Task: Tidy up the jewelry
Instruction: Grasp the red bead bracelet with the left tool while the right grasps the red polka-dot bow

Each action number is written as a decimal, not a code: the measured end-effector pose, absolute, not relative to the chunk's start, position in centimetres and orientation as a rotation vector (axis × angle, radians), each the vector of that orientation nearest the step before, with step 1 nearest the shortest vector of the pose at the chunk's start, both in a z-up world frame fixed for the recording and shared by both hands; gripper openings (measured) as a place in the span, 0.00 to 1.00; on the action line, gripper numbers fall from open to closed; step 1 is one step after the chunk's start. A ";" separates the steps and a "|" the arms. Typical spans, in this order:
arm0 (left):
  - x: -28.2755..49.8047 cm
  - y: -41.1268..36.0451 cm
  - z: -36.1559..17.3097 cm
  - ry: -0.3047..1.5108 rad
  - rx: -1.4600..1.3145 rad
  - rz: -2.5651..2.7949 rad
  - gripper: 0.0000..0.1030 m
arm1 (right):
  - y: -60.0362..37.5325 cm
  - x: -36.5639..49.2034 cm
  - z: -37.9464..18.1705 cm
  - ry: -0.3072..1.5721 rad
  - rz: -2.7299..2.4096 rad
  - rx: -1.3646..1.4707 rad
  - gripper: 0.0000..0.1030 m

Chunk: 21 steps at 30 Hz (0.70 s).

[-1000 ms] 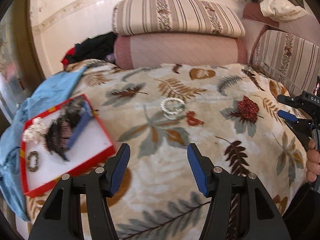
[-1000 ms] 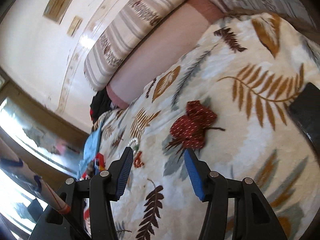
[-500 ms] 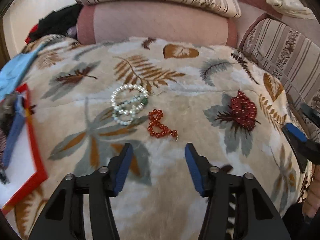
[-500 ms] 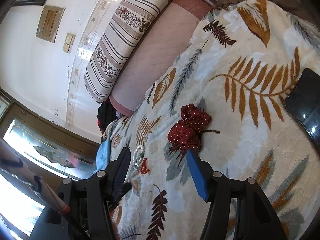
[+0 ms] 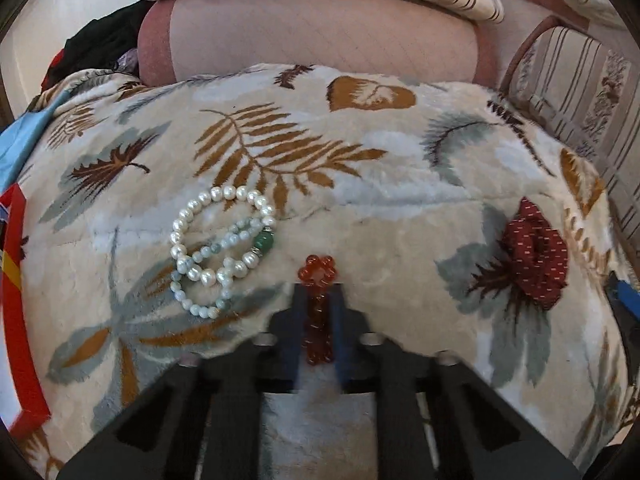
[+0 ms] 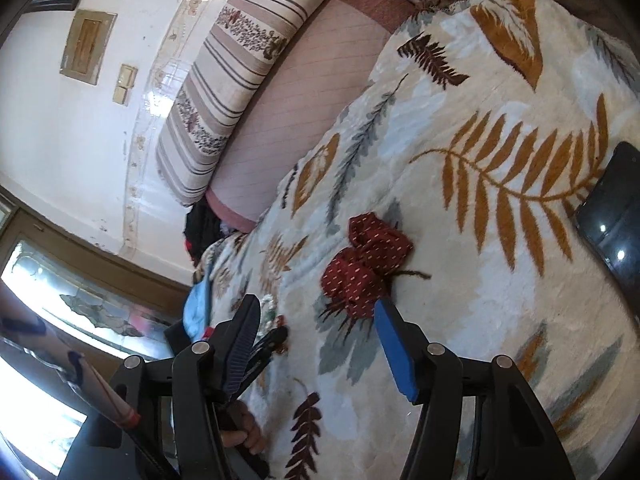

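In the left wrist view my left gripper (image 5: pixel 318 300) is shut on a red bead bracelet (image 5: pixel 317 312) lying on the leaf-patterned blanket (image 5: pixel 360 216); its flower-shaped end (image 5: pixel 318 270) sticks out past the fingertips. Pearl and pale green bead bracelets (image 5: pixel 222 248) lie overlapped just left of it. A dark red dotted scrunchie (image 5: pixel 534 254) lies to the right. In the right wrist view my right gripper (image 6: pixel 316 316) is open and empty, just short of the scrunchie (image 6: pixel 366 266). The left gripper (image 6: pixel 260 350) shows low at the left there.
The red rim of the jewelry tray (image 5: pixel 18 320) shows at the left edge, with a blue cloth (image 5: pixel 24 140) behind it. Pink and striped cushions (image 5: pixel 320 36) line the back. A black phone (image 6: pixel 612 216) lies on the blanket at the right.
My left gripper moved forward and down over the red bead bracelet and shut on it. My right gripper drew a little nearer to the scrunchie and stayed open.
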<state>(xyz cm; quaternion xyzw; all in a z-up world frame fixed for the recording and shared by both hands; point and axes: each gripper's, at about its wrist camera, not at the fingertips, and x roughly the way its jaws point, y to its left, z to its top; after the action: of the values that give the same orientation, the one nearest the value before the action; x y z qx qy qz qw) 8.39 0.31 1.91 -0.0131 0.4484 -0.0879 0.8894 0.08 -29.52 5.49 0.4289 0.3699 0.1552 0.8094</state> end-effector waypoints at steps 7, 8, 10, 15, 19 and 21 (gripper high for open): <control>4.1 1.7 3.1 0.880 -0.063 -0.268 0.07 | -28.2 2.4 5.3 0.829 0.232 0.793 0.69; 3.4 1.9 3.2 0.871 -0.067 -0.280 0.07 | -27.8 3.2 5.1 0.842 0.216 0.768 0.72; 2.4 2.4 3.5 0.857 -0.071 -0.296 0.07 | -27.1 4.6 4.4 0.872 0.220 0.753 0.73; 1.2 4.3 4.1 0.809 -0.105 -0.306 0.07 | -24.4 8.0 2.1 0.949 0.186 0.666 0.73; 1.4 5.6 4.1 0.791 -0.152 -0.314 0.07 | -21.4 8.9 2.4 0.942 0.162 0.468 0.36; 1.7 5.9 4.0 0.799 -0.166 -0.321 0.07 | -20.3 8.8 2.1 0.961 0.182 0.420 0.23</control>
<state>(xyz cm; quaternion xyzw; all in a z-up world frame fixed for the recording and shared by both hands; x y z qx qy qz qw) 1.74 5.88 3.98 -0.0804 0.3868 -0.1556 0.9054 8.83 -20.27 2.11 0.2002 0.4581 0.0869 0.8617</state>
